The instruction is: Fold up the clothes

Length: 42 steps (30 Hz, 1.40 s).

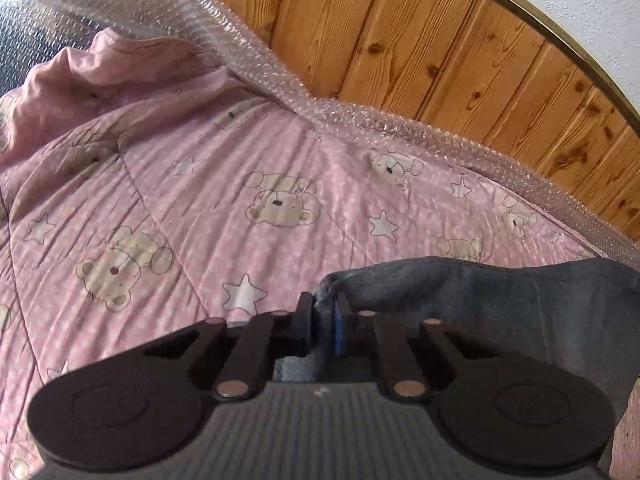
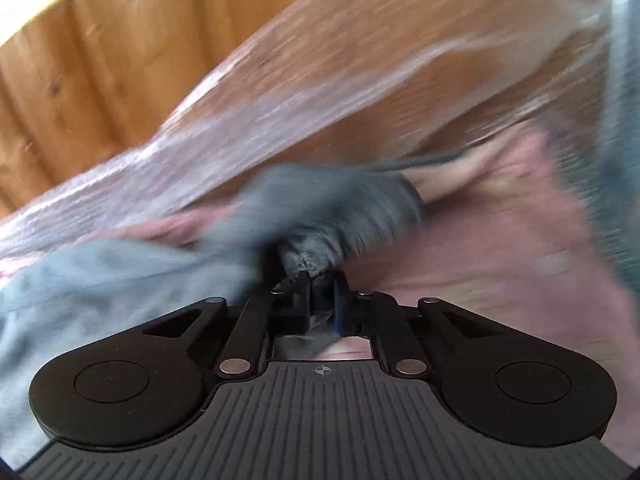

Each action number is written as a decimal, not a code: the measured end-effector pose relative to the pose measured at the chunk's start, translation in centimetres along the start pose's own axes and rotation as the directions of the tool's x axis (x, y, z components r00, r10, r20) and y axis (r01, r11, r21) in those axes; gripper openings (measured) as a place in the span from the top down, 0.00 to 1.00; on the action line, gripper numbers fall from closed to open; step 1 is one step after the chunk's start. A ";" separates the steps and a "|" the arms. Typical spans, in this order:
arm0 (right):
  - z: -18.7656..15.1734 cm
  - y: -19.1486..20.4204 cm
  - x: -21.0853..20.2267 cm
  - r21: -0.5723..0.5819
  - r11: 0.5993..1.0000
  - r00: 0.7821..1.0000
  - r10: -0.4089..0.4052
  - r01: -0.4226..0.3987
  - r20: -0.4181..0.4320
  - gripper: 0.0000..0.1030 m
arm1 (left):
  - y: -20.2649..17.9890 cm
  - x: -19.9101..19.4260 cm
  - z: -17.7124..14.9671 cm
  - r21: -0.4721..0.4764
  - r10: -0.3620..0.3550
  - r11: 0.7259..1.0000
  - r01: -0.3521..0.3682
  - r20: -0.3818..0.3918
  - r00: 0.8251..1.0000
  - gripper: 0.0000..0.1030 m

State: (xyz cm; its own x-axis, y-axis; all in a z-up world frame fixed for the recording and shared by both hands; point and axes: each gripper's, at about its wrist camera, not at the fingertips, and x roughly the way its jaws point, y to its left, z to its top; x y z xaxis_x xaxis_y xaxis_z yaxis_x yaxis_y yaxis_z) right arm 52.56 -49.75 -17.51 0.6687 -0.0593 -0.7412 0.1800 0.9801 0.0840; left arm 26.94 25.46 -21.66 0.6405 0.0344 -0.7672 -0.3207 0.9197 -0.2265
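left tongs (image 1: 324, 322) pinch grey cloth (image 1: 500, 300), lower right of frame, over pink bed cover (image 1: 200, 184) | right tongs (image 2: 322, 290) pinch bunched grey cloth, frame middle, blurry | risk: small bite, a hard tug could slip cloth out

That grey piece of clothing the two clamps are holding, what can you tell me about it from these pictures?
The grey garment looks like soft, slightly fuzzy knit or fleece, blue-grey in colour. What kind of clothing it is cannot be told. The left gripper is pinched shut on a bunched edge of it, and the cloth runs off to the right above the pink teddy-bear quilt. The right gripper is clamped on another bunched part, with more cloth trailing to the left. That view is blurred by motion, so finer detail is lost.
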 end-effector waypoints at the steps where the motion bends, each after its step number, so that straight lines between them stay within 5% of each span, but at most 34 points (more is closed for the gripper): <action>1: 0.5 -1.6 -1.1 0.032 0.999 1.000 -0.027 0.027 0.015 0.94 | -0.1 0.2 0.2 0.008 -0.002 1.000 0.002 0.004 1.000 0.91; 6: 0.8 -8.7 -3.1 0.087 0.966 0.970 -0.241 0.244 -0.045 0.91 | -0.8 1.4 0.6 0.033 -0.030 0.999 0.031 -0.037 0.999 0.89; 8: 0.0 -10.4 -2.4 0.105 0.962 0.963 -0.238 0.252 -0.128 0.76 | -1.1 1.6 0.5 0.051 -0.016 0.999 0.019 -0.058 0.998 0.87; 10: -0.6 -9.9 -4.0 0.091 0.953 0.957 -0.281 0.288 -0.078 0.54 | -1.0 1.2 0.4 0.049 -0.009 0.999 0.012 -0.058 0.998 0.81; 11: -0.9 -9.4 -5.2 0.079 0.947 0.950 -0.311 0.313 -0.034 0.48 | -0.5 0.5 0.3 0.031 -0.008 0.999 0.009 -0.037 0.999 0.77; 13: -1.3 -8.1 -7.3 0.046 0.935 0.934 -0.353 0.351 0.049 0.37 | 0.6 -0.9 0.3 -0.007 0.004 1.000 -0.004 0.008 1.000 0.44; 16: -2.3 -4.7 -9.1 -0.047 0.948 0.945 -0.309 0.316 0.106 0.16 | 2.4 -1.9 0.2 -0.052 0.003 0.999 -0.001 0.036 0.999 0.34; 20: -5.0 0.4 -9.5 -0.199 0.963 0.982 -0.170 0.184 0.086 0.12 | 2.4 -0.1 0.4 -0.084 -0.131 0.988 0.127 -0.049 0.990 0.27; 21: -5.5 1.6 -9.3 -0.233 0.960 0.987 -0.144 0.158 0.076 0.12 | 1.8 0.5 0.5 -0.074 -0.172 0.983 0.166 -0.073 0.982 0.29; 23: -6.4 4.4 -8.2 -0.266 0.957 0.993 -0.109 0.118 0.049 0.12 | -0.4 1.2 0.8 0.038 -0.190 0.980 0.195 -0.117 0.975 0.80; 24: -6.9 5.7 -7.9 -0.275 0.957 0.995 -0.090 0.096 0.035 0.12 | -1.6 1.6 1.0 0.107 -0.134 0.983 0.148 -0.128 0.983 0.99; 26: -7.7 7.8 -7.6 -0.288 0.956 0.999 -0.046 0.047 0.010 0.12 | -2.9 1.0 2.0 0.155 -0.088 0.983 0.096 -0.057 0.995 0.98; 29: -8.0 8.5 -6.6 -0.281 0.958 0.999 -0.053 0.048 -0.011 0.12 | -2.4 0.2 4.9 0.095 -0.029 0.995 0.023 0.063 0.998 0.98; 37: -8.3 8.1 -4.7 -0.247 0.968 0.997 -0.052 0.038 -0.049 0.12 | -2.2 3.8 5.8 0.136 0.067 0.988 -0.070 0.028 0.997 0.97; 42: -8.6 7.9 -2.9 -0.404 0.914 0.990 -0.076 0.023 -0.116 0.14 | -2.0 4.1 5.3 0.122 0.103 0.987 -0.108 0.046 0.994 0.96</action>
State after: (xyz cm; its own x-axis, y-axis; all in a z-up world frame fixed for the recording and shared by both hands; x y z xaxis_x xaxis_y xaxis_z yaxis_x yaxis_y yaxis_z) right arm 45.77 -40.24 -20.43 0.5652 -0.1112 -0.8174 -0.1116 0.9715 -0.2093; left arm 33.96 25.83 -21.16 0.6355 0.1467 -0.7580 -0.3003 0.9514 -0.0677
